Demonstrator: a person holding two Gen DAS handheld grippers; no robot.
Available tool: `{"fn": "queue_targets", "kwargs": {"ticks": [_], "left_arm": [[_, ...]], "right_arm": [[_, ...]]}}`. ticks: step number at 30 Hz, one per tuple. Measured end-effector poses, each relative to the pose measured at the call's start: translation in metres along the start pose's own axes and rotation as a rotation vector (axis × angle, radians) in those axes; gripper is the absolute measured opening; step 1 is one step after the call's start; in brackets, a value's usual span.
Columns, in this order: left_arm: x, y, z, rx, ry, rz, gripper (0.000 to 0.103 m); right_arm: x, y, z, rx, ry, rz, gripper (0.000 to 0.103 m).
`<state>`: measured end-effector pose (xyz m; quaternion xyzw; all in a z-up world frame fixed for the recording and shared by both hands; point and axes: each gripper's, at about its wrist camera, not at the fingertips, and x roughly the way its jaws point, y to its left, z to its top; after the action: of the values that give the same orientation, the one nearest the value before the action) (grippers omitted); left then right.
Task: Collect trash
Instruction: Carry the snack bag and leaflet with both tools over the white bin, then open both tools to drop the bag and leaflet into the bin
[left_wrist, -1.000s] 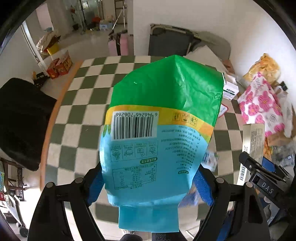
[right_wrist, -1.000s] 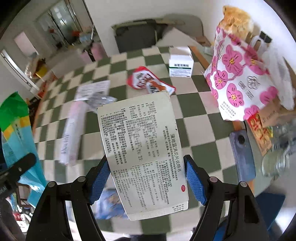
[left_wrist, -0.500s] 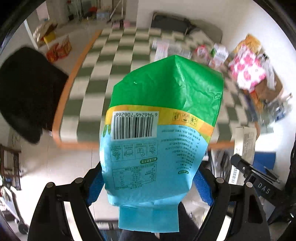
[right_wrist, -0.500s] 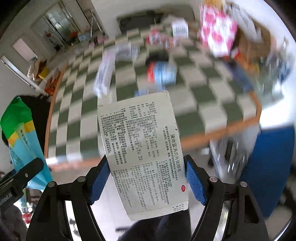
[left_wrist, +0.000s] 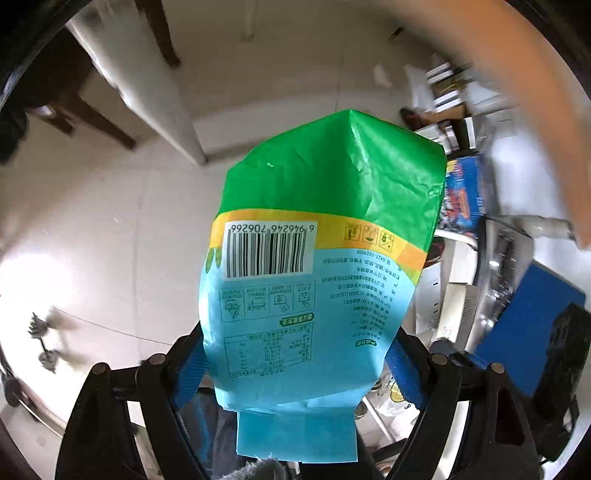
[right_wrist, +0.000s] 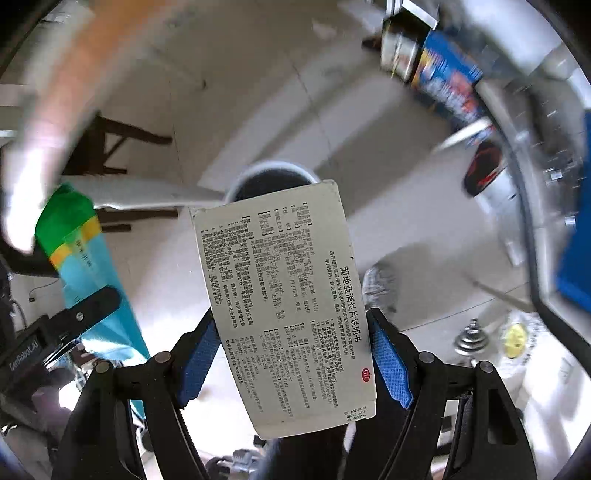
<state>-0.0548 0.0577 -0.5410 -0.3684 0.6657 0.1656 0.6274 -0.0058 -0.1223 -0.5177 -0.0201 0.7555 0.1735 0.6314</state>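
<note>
A green and blue snack bag (left_wrist: 317, 266) is being clamped between the blue pads of the left gripper (left_wrist: 297, 363) above the pale floor (left_wrist: 110, 221). A printed medicine box (right_wrist: 284, 306) is being gripped by the right gripper (right_wrist: 293, 363), and beyond it a round bin (right_wrist: 271, 177) is being faced.

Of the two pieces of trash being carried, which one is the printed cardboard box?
The pale box in the right tongs; the left tongs hold a green-and-blue plastic bag.
</note>
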Motion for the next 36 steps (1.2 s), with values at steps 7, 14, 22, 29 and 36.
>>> {"fn": "queue_targets", "kwargs": {"ticks": [7, 14, 22, 29, 36], "left_arm": [[0.114, 0.038, 0.039, -0.087, 0.068, -0.096, 0.103], [0.136, 0.056, 0.050, -0.050, -0.035, 0.156, 0.103], [0.118, 0.065, 0.026, 0.000, -0.060, 0.295, 0.103], [0.078, 0.046, 0.002, 0.043, -0.086, 0.308, 0.103], [0.021, 0.029, -0.027, 0.060, -0.120, 0.287, 0.103]], "right_arm": [[0.136, -0.011, 0.052, -0.004, 0.033, 0.057, 0.079], [0.197, 0.005, 0.084, -0.108, 0.004, 0.037, 0.103], [0.179, 0.016, 0.074, -0.212, -0.052, -0.194, 0.103], [0.133, 0.025, 0.056, -0.270, -0.086, -0.280, 0.103], [0.066, 0.043, 0.029, -0.295, -0.120, -0.293, 0.103]]}}
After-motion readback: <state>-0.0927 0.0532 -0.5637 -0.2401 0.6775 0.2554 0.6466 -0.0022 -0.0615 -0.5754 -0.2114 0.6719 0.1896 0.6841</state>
